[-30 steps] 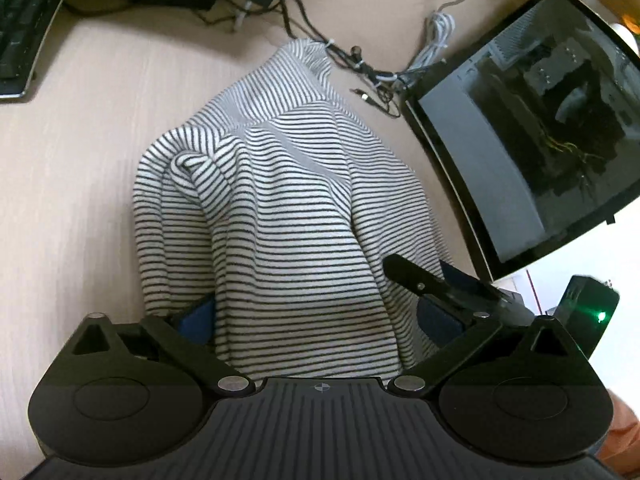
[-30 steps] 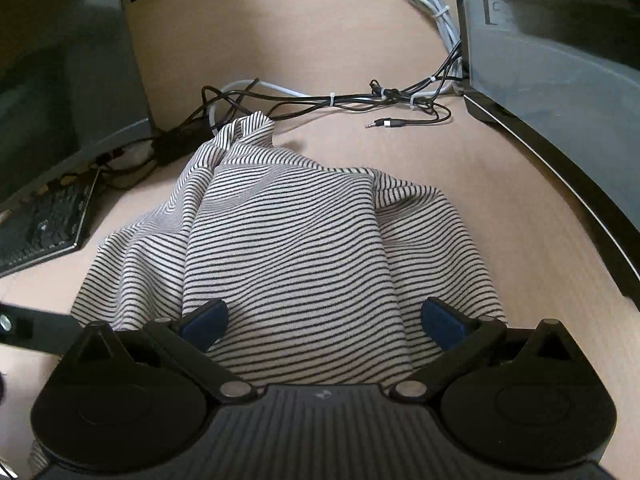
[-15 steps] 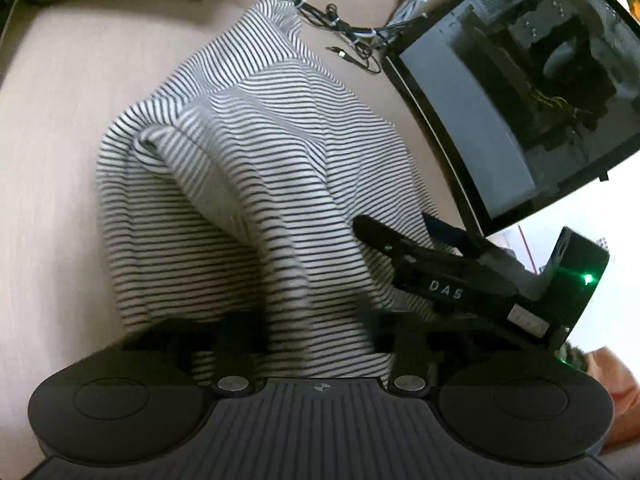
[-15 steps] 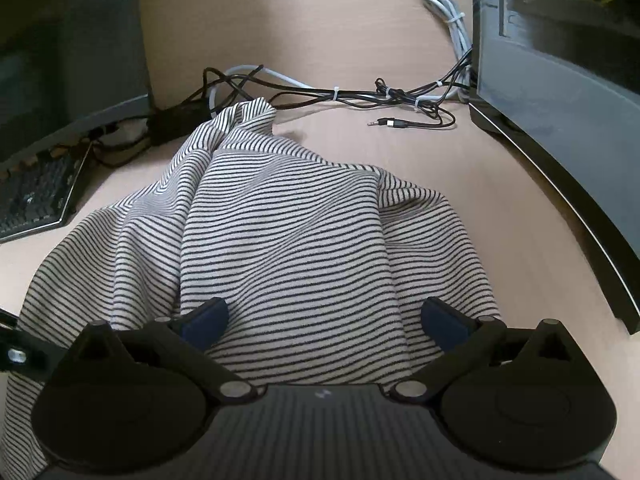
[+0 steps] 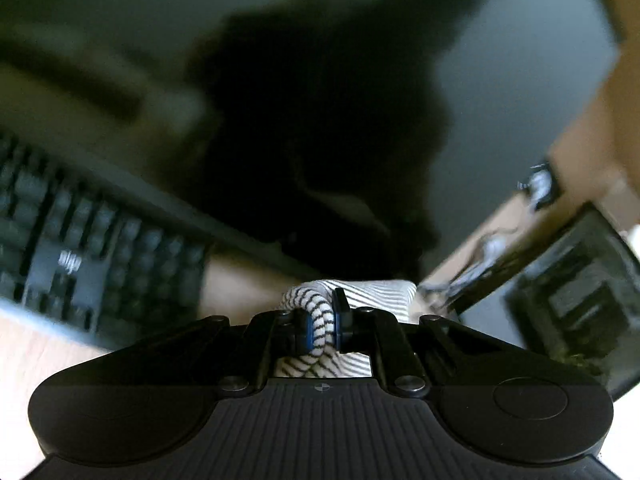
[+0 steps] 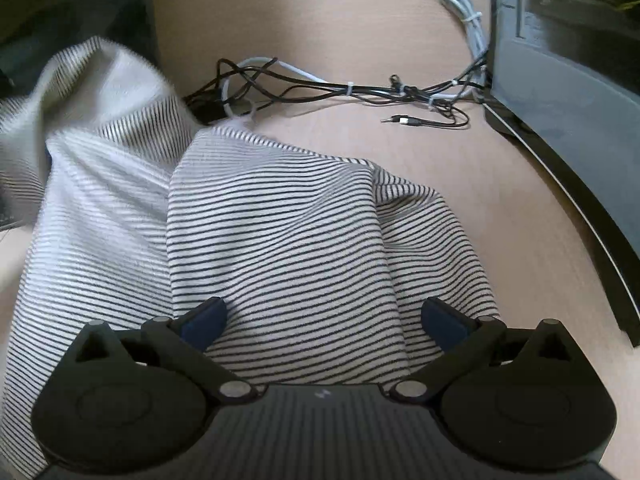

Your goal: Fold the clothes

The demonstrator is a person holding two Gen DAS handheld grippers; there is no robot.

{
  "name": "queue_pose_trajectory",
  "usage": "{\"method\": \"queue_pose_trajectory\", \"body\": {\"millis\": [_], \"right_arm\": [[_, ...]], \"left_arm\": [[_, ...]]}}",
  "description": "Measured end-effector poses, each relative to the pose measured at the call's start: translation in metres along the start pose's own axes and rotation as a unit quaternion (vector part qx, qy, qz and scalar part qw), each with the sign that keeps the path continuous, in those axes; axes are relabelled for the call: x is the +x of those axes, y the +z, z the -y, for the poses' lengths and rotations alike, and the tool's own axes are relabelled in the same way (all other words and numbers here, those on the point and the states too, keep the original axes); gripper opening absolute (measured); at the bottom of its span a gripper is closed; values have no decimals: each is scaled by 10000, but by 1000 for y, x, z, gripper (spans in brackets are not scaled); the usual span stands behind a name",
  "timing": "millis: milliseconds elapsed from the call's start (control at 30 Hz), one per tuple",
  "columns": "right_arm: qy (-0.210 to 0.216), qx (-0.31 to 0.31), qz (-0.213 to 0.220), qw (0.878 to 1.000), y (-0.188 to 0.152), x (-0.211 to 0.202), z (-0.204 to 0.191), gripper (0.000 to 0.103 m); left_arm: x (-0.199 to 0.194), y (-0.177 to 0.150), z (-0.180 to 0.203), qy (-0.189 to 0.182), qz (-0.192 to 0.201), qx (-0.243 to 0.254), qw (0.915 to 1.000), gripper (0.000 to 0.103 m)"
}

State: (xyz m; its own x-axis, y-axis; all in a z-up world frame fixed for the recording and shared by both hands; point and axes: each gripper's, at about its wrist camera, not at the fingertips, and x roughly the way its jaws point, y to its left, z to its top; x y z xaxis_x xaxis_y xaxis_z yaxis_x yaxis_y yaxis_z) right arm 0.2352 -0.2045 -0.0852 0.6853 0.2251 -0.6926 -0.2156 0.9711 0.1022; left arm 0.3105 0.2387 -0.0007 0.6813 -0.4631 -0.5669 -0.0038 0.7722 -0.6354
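Left gripper (image 5: 322, 322): blue pads drawn close together, clamped on a bunched fold of the striped sweater (image 5: 320, 326). The fabric fills the narrow gap between the pads and bulges out above and beyond them; more of it shows below, next to the gripper body. The left wrist view is blurred. A black keyboard (image 5: 80, 236) lies to the left, and a large dark monitor screen (image 5: 320, 80) fills the upper frame.

Right gripper (image 6: 324, 320): jaws spread wide, blue pads (image 6: 204, 318) well apart, nothing pinched between them. The sweater (image 6: 280, 248) lies directly under and ahead of this gripper, on the light wooden desk (image 6: 320, 20). Both pads sit over the cloth; whether they touch it cannot be told. The cloth spans the whole gap between them and runs past the left pad.

The left part of the sweater is raised off the desk and blurred, rising toward the upper left of the right wrist view. The right part lies flat with a few soft ridges.

Beyond the far edge of the sweater: a tangle of black and white cables (image 6: 340, 90), touching or just beside the cloth at its left end. A glass-sided computer case (image 6: 572, 80) stands at the right, apart from the sweater.
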Motion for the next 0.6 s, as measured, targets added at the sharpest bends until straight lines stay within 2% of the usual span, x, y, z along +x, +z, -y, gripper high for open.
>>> {"method": "queue_pose_trajectory", "body": {"millis": [33, 67, 100, 133, 167, 233, 267, 300, 433, 467, 500, 567, 600], "right_arm": [[-3, -7, -47, 10000, 3, 0, -1, 103], [-77, -59, -16, 10000, 7, -2, -1, 102], [-189, -139, 54, 9997, 12, -5, -3, 99], [-302, -219, 123, 9992, 17, -9, -4, 97], [-445, -371, 246, 9980, 23, -13, -6, 92], [-645, -715, 539, 9939, 37, -23, -13, 80], [-615, -827, 639, 9926, 47, -25, -17, 63], [-523, -911, 716, 9919, 58, -27, -20, 50], [-104, -1301, 759, 9885, 93, -12, -56, 54], [-20, -1435, 678, 9873, 97, -2, -68, 65], [48, -1576, 579, 9858, 99, 9, -80, 72], [3, -1894, 354, 9813, 95, 35, -101, 73], [-83, -2053, 243, 9784, 90, 47, -106, 69]], "left_arm": [[-2, 11, -9, 87, 118, -141, 9998, 22], [6, 11, -21, 83, 16, -457, 9989, 44], [11, 9, -32, -26, -92, -813, 9966, 56], [13, 5, -42, -175, -161, -1167, 9929, 75], [12, 2, -49, -300, -149, -1390, 9897, 84], [7, -4, -59, -413, -112, -1661, 9852, 91], [4, -7, -62, -405, -90, -1717, 9843, 96], [1, -9, -63, -384, -93, -1762, 9836, 96], [-11, -16, -56, -25, -281, -1507, 9882, 97], [-17, -19, -50, 181, -218, -1333, 9907, 97], [-24, -19, -46, 329, -96, -1162, 9926, 97], [-47, -20, -35, 552, 300, -707, 9955, 97], [-58, -20, -30, 659, 498, -478, 9954, 97]]}}
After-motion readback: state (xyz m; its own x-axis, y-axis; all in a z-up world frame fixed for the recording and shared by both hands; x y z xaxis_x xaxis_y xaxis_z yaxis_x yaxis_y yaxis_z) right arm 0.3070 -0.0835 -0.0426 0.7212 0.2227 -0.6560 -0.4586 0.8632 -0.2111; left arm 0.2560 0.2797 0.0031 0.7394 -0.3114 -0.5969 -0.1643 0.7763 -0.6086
